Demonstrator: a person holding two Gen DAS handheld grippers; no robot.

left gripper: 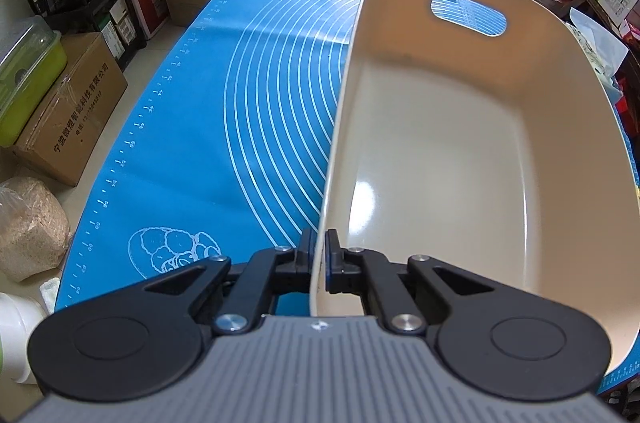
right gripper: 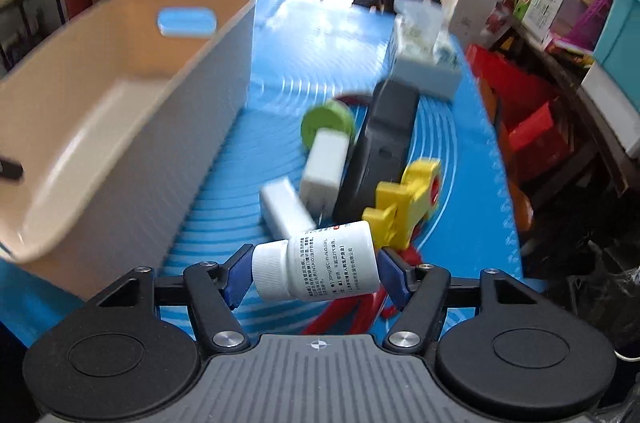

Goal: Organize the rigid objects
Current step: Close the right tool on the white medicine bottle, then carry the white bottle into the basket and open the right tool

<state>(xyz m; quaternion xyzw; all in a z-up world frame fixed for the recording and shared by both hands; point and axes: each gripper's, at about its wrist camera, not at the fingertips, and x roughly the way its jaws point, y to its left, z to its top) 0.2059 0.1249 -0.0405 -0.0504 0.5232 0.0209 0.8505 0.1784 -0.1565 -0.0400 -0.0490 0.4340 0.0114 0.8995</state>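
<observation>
Fingers: your left gripper pinches the bin wall; right gripper clamps one bottle.
Bin: nothing inside.
Chargers: two white.

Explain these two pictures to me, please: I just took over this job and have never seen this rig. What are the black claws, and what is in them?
Each picture comes from a camera on a hand-held two-finger gripper, looking along its fingers. A person holds one in each hand.

Left view: the left gripper is shut on the side wall of an empty beige basket standing on a blue mat.

Right view: the right gripper has a white pill bottle lying sideways between its blue pads. Beyond it on the mat lie two white chargers, a green disc, a yellow toy piece and a dark grey case.
</observation>
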